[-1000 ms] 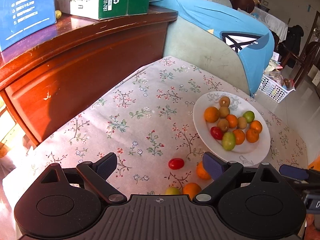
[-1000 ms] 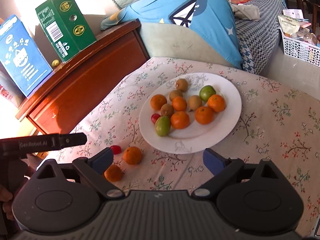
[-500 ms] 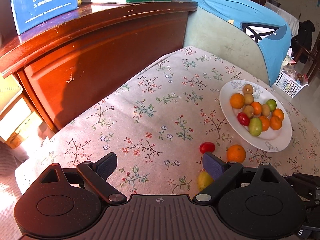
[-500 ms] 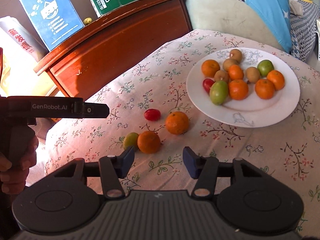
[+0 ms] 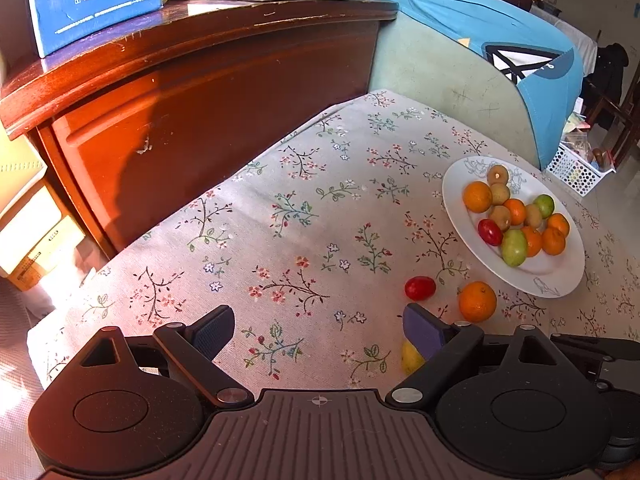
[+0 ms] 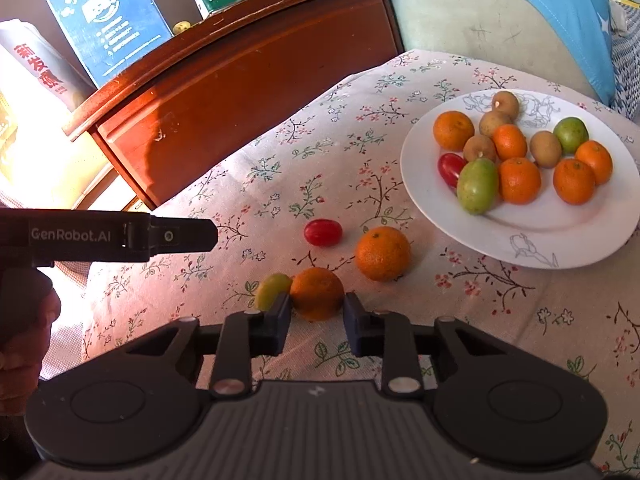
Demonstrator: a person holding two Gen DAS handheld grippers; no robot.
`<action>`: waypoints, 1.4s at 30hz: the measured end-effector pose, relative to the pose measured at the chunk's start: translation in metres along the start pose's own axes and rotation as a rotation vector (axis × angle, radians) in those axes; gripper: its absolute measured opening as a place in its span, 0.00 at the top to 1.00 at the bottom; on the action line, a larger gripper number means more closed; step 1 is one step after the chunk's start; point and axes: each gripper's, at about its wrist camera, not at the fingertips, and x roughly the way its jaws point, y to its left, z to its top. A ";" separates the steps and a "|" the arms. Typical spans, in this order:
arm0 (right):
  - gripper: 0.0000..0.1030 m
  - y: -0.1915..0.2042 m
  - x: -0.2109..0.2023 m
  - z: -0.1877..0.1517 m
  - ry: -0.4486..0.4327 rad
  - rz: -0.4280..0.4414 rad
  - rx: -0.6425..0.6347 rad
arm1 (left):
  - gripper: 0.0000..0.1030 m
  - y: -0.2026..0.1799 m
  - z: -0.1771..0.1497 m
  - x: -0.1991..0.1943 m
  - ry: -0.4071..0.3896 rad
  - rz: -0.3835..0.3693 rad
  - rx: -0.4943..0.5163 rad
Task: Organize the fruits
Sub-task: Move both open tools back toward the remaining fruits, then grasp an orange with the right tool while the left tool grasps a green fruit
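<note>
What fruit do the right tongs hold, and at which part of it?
The right tongs are shut on the nearest orange, pads on its left and right sides, low down. It still lies on the tablecloth. The left tongs hold nothing.

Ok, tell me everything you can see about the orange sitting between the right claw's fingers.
The orange is a small, round mandarin with dimpled, glossy peel, bright in sunlight. It rests on the flowered tablecloth, clear of the white plate. The right claw has shut on it, a dark pad against each side. A small yellow-green fruit sits right beside it, touching or nearly so. Its underside and any stem end are hidden.
</note>
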 end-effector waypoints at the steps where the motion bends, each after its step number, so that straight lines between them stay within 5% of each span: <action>1: 0.73 -0.001 -0.001 0.000 -0.001 -0.005 -0.002 | 0.11 -0.003 -0.001 0.001 0.002 -0.007 0.009; 15: 0.73 -0.034 -0.035 -0.002 -0.010 -0.062 0.086 | 0.13 -0.048 -0.024 0.010 0.029 -0.087 0.230; 17: 0.73 -0.035 -0.036 -0.002 -0.011 -0.062 0.093 | 0.21 -0.055 -0.027 0.012 0.026 -0.098 0.261; 21: 0.73 -0.035 -0.039 -0.002 -0.020 -0.060 0.097 | 0.54 -0.058 -0.028 0.021 0.047 -0.117 0.259; 23: 0.73 -0.036 -0.040 -0.002 -0.021 -0.058 0.101 | 0.60 -0.057 -0.028 0.025 0.049 -0.114 0.253; 29: 0.73 -0.035 -0.038 -0.002 -0.016 -0.058 0.100 | 0.62 -0.058 -0.028 0.028 0.049 -0.135 0.247; 35: 0.73 -0.035 -0.036 -0.003 -0.009 -0.058 0.103 | 0.79 -0.059 -0.028 0.029 0.048 -0.135 0.257; 42: 0.73 -0.036 -0.039 -0.002 -0.025 -0.052 0.113 | 0.80 -0.057 -0.023 0.023 0.023 -0.125 0.226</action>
